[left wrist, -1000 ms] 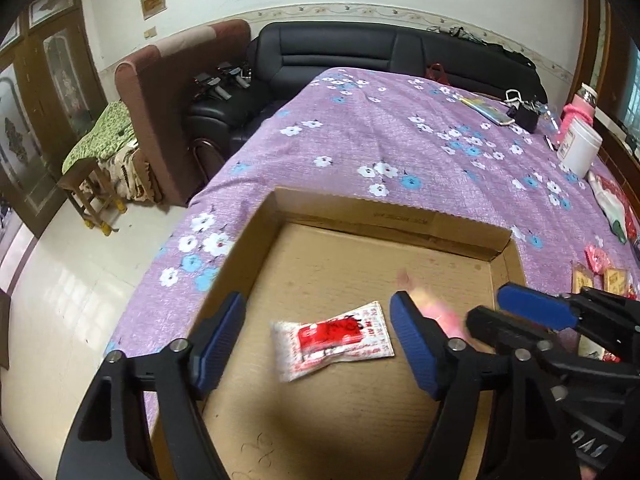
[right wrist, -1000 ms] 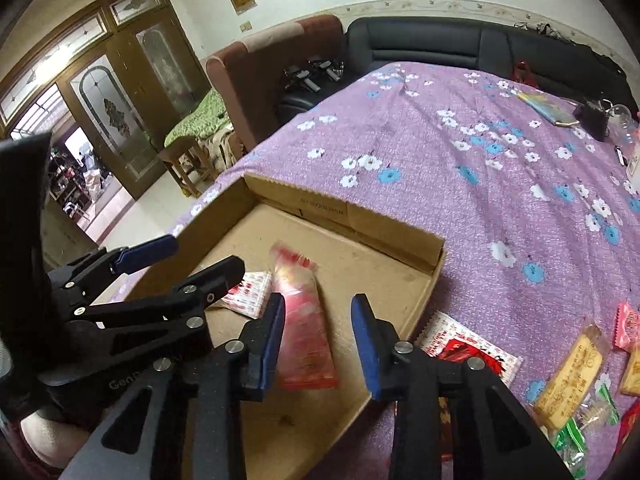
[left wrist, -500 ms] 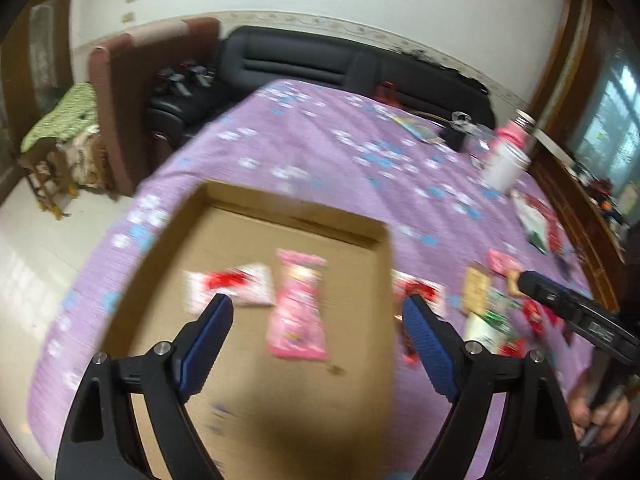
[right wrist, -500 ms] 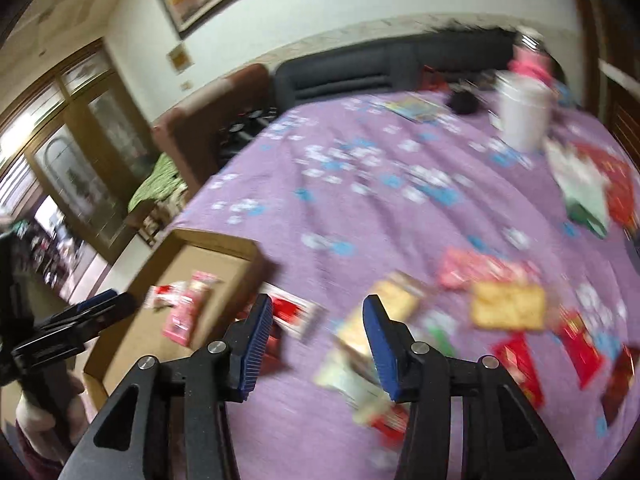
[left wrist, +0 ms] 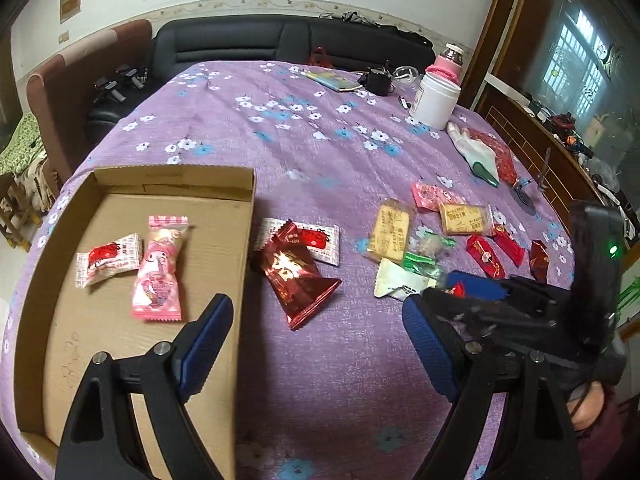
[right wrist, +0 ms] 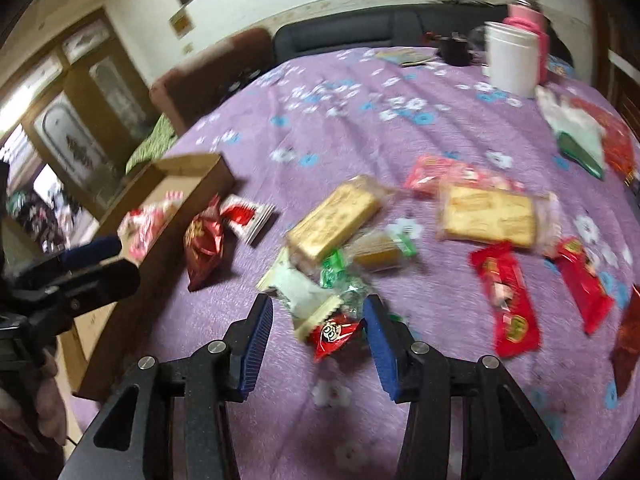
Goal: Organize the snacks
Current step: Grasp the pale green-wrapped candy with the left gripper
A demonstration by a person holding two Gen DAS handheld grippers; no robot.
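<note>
A shallow cardboard box lies at the left on the purple flowered cloth. In it rest a white-and-red packet and a pink packet. My left gripper is open over the cloth by the box's right wall, just short of a dark red packet. My right gripper is open over a heap of loose snacks. A small red packet and a white packet lie between its fingers, and I see no pad pressing on them. Yellow biscuit packs lie beyond.
More red packets are scattered at the right. Toward the back right stand a white jar and a pink bottle, with a white glove and scissors near them. A black sofa runs behind the table.
The pink packet left the right gripper's jaws and now lies in the box. Both grippers swung right, away from the box. The right one opened wider and now hangs over the loose snacks.
</note>
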